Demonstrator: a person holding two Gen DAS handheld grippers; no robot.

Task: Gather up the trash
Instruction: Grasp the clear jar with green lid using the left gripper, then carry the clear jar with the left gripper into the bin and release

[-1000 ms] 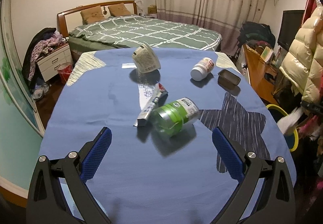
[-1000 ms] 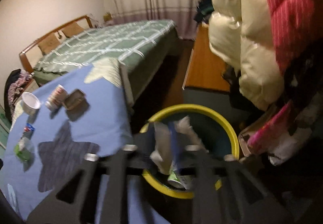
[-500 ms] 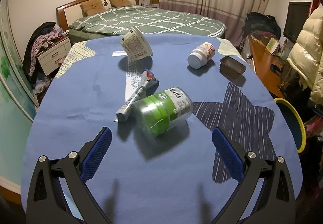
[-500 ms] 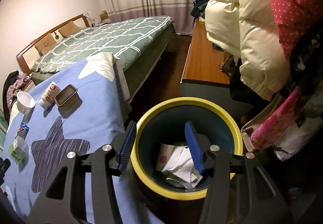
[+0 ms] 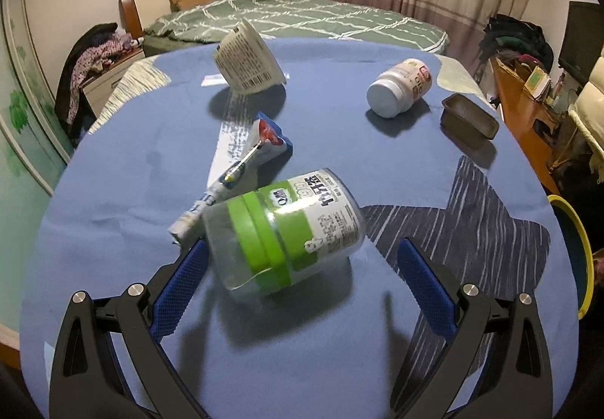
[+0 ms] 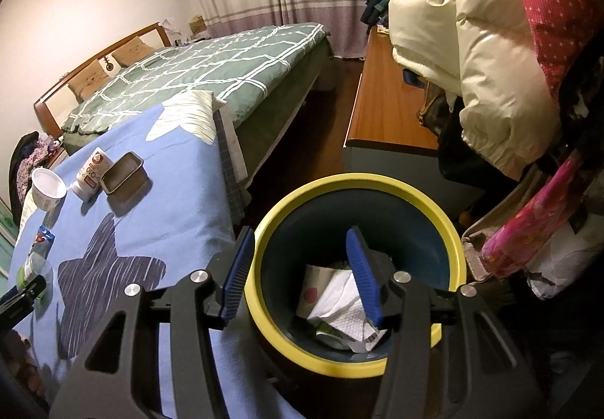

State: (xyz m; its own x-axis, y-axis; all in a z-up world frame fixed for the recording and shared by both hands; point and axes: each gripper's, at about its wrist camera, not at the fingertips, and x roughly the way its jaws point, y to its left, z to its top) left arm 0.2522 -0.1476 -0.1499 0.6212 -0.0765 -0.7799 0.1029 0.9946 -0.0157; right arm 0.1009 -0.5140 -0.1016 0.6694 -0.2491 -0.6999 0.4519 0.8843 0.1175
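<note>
A clear jar with a green lid (image 5: 287, 230) lies on its side on the blue table cloth (image 5: 113, 192). My left gripper (image 5: 302, 268) is open around its near end, and the left pad is close to the lid. Behind the jar lie a crumpled wrapper (image 5: 241, 170), a white cup (image 5: 249, 60), a white bottle (image 5: 400, 87) and a dark tin tray (image 5: 468, 117). My right gripper (image 6: 300, 260) hangs open over the yellow-rimmed bin (image 6: 358, 185), holding nothing. Crumpled paper (image 6: 339, 302) lies in the bin.
The bin stands on the floor off the table's right edge (image 5: 577, 253). A bed (image 6: 211, 64) is beyond the table. A wooden cabinet (image 6: 385, 109) and hanging puffy coats (image 6: 472, 22) crowd the bin's right side. A nightstand with clothes (image 5: 98, 71) is at far left.
My left gripper came forward and down, so the jar now lies between its fingers. My right gripper let the paper drop into the bin and its jaws widened.
</note>
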